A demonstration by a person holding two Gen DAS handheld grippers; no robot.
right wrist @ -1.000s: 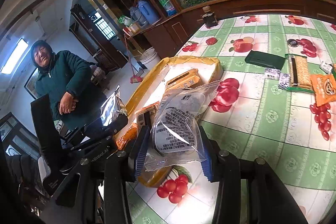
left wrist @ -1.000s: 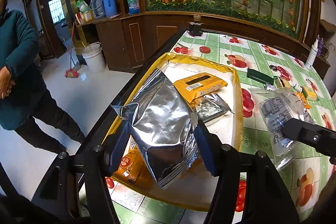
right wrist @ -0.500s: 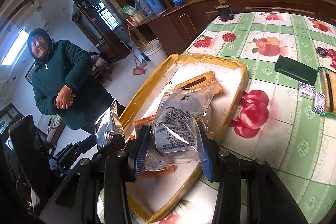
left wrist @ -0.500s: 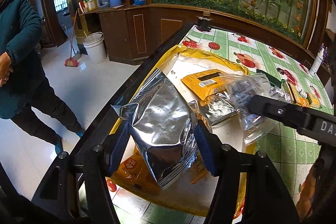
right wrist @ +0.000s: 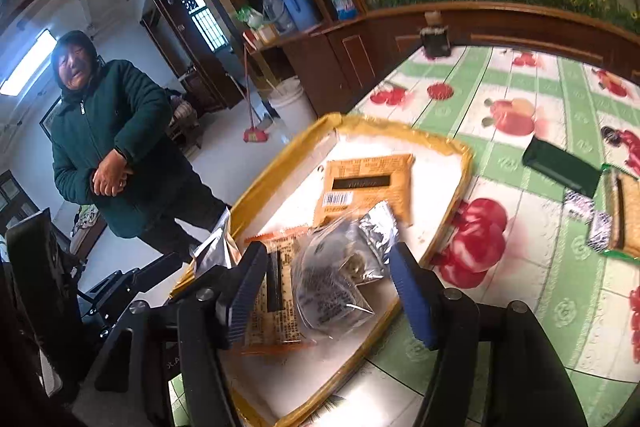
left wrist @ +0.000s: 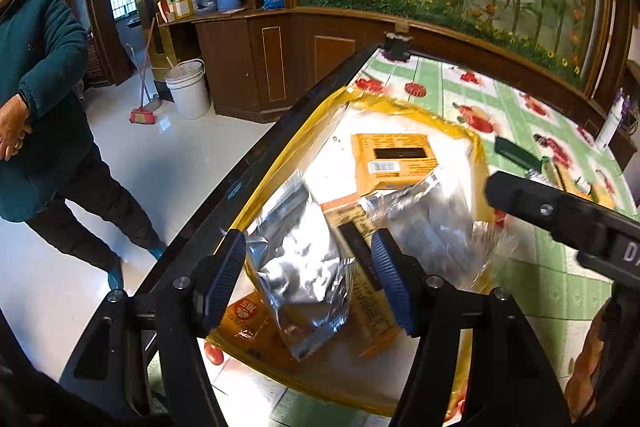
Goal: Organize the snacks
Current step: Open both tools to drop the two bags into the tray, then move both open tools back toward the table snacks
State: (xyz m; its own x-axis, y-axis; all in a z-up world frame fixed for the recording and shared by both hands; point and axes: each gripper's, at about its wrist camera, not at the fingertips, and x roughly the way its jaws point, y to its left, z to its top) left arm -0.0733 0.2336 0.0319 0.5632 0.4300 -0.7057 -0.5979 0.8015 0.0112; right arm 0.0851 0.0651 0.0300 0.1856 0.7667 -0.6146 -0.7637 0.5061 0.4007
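A shallow tray with a yellow rim (left wrist: 416,107) (right wrist: 400,127) lies at the table's left edge and holds several snack packs, among them an orange pack (left wrist: 394,161) (right wrist: 366,185). My left gripper (left wrist: 308,281) stands open over the tray's near end; a silver foil bag (left wrist: 304,263) lies between its jaws, touching neither. My right gripper (right wrist: 328,293) is open over the tray; a clear plastic snack bag (right wrist: 340,287) (left wrist: 440,239) lies loose in the tray between its jaws, on a printed orange pack (right wrist: 276,303).
A person in a green jacket (left wrist: 36,99) (right wrist: 116,143) stands on the floor left of the table. On the fruit-print tablecloth (right wrist: 520,115) to the right lie a dark green box (right wrist: 560,167), a cracker pack (right wrist: 624,215) and small packets. A wooden cabinet stands behind.
Both grippers have opened. The silver bag dropped from the left gripper and the clear bag from the right, after the right gripper carried it left over the tray.
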